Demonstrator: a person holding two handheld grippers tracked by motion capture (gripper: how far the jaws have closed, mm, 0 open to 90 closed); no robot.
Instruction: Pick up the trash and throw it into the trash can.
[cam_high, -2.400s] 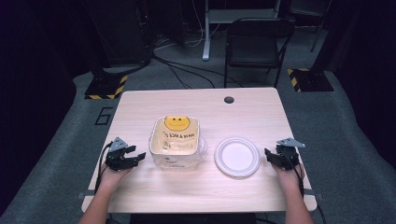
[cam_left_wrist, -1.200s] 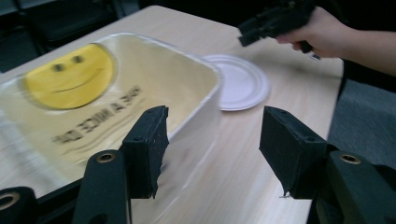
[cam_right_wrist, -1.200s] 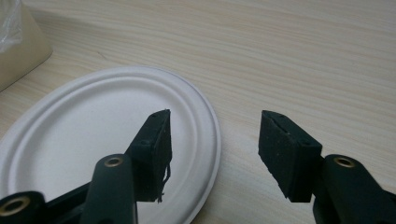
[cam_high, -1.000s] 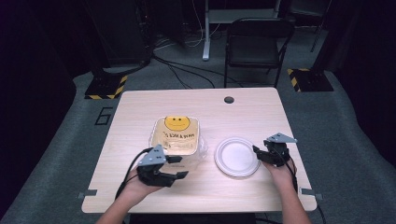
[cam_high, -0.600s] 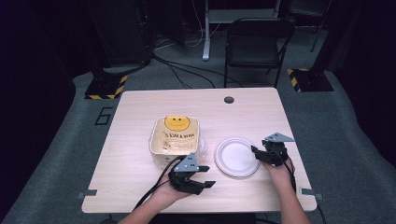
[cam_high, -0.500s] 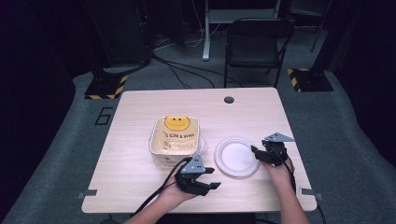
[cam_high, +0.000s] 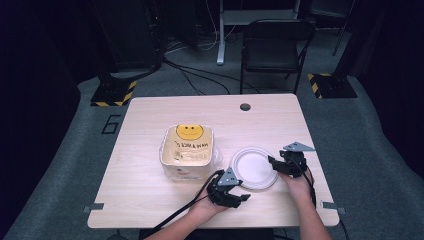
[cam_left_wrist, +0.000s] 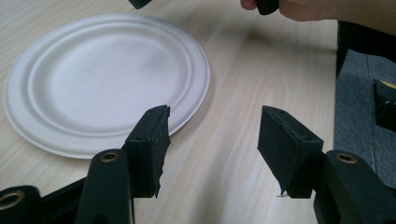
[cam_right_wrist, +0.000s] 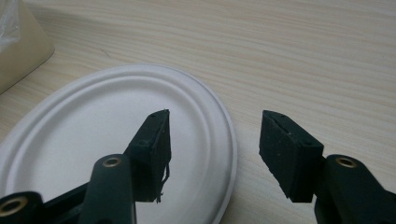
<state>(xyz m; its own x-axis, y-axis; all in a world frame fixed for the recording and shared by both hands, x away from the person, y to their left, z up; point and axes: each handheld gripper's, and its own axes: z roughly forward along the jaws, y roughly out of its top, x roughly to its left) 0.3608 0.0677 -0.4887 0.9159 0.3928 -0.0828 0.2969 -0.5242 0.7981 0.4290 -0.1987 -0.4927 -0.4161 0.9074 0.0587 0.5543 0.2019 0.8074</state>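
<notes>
High view: a pale wooden table (cam_high: 150, 200) holds a white paper plate (cam_high: 253, 167), lying flat. Left of the plate stands a square cream container (cam_high: 187, 150) wrapped in clear plastic with a yellow smiley face. The left gripper (cam_high: 242, 196) sits just off the plate's near-left edge, and the right gripper (cam_high: 272, 162) is at the plate's right edge, pointing inward. The step appears to be taking hold of the plate, so each gripper should probably get one jaw under the thin rim and one over it before closing, gently enough not to crease the paper. Left gripper view: the left gripper (cam_left_wrist: 212, 126) has just been opening its jaws, and they stand apart with nothing between them. Its left jaw overlaps the plate's (cam_left_wrist: 107, 79) near rim and its right jaw is over bare wood, both seemingly a little above the surface. The person's right hand (cam_left_wrist: 299, 7) shows beyond the plate. Right gripper view: the right gripper (cam_right_wrist: 212, 128) is wide open and holds nothing, with the plate's (cam_right_wrist: 93, 121) rim in the gap, one jaw over the plate and one over the table. This close view shows that straddle, which the high view is too small to show. The container (cam_right_wrist: 18, 42) peeks in beyond the plate.
</notes>
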